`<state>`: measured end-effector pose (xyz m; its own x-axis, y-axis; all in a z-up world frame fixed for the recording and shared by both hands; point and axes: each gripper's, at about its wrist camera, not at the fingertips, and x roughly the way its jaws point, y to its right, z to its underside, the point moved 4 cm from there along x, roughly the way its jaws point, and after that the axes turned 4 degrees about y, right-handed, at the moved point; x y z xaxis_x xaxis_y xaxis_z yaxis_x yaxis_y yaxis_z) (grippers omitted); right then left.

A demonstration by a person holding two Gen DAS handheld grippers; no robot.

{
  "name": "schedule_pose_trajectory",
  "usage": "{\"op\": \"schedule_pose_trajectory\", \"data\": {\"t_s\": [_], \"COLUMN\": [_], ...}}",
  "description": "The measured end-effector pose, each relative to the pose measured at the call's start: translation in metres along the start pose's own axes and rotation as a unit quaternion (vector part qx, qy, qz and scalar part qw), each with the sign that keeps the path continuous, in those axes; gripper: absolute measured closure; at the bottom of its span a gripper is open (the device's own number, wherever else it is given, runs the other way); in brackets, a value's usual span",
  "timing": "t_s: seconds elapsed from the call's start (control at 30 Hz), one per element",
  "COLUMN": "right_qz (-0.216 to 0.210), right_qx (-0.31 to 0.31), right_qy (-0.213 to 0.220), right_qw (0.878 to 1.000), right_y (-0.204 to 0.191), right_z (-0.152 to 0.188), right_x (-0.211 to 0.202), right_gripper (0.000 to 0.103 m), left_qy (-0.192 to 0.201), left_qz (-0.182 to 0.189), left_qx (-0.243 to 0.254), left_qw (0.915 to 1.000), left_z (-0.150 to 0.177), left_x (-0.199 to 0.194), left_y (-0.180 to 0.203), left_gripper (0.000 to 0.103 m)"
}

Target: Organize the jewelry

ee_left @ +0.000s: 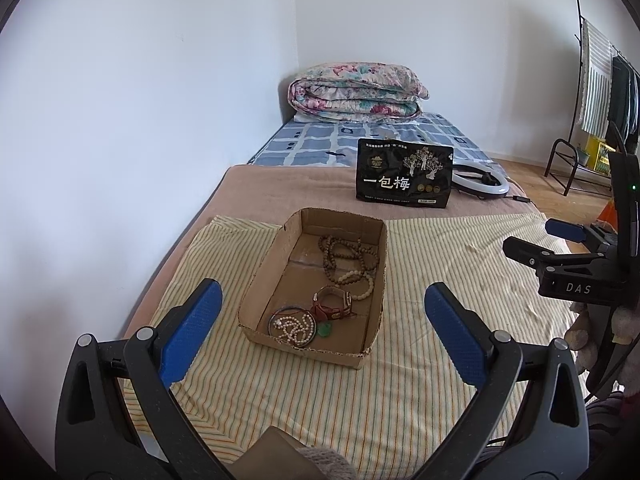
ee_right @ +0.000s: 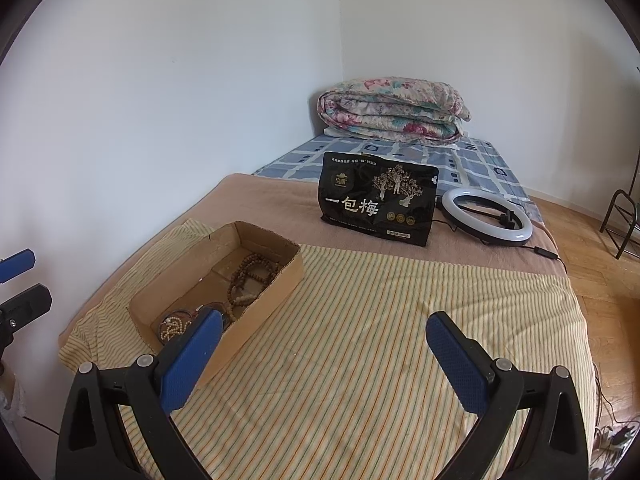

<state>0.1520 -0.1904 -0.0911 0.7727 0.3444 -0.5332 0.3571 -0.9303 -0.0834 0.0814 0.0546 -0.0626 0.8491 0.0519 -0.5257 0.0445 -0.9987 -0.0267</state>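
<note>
Left gripper (ee_left: 323, 326): I see it spread wide, holding nothing.
Right gripper (ee_right: 324, 344): also wide apart, empty.
Jewelry: beads (ee_left: 349, 258), watch (ee_left: 333, 305), pearls (ee_left: 292, 327) all lie in the box (ee_left: 256, 280).
Progress: I judge it nearly done; cloth (ee_right: 380, 320) holds no loose pieces.

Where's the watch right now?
Left wrist view: the watch lies inside the cardboard box, near end, between the pearl necklace and the wooden beads.

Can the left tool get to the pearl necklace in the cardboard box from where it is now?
Probably yes. The left tool is open and faces the cardboard box, which has no lid. The pearl necklace lies at the near end, on top, with only the low wall before it.
</note>
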Motion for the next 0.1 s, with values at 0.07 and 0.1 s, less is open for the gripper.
{"op": "schedule_pose_trajectory", "data": {"t_s": [0.07,0.1], "right_qz": [0.001,0.001], "right_qx": [0.003,0.004], "right_qy": [0.000,0.000], "right_qw": [1.000,1.000], "right_y": [0.0019,0.0031], "right_z": [0.0001,0.0001], "right_x": [-0.0005,-0.0006], "right_gripper": [0.000,0.000], "left_qy": [0.001,0.000], "left_qz": [-0.004,-0.002], "left_qx": [0.000,-0.001], "left_qw": [1.0000,1.0000], "left_z": [-0.0019,-0.0021], "left_x": [-0.0007,-0.0007], "left_y": [-0.0012,-0.0011], "left_gripper": [0.000,0.000]}}
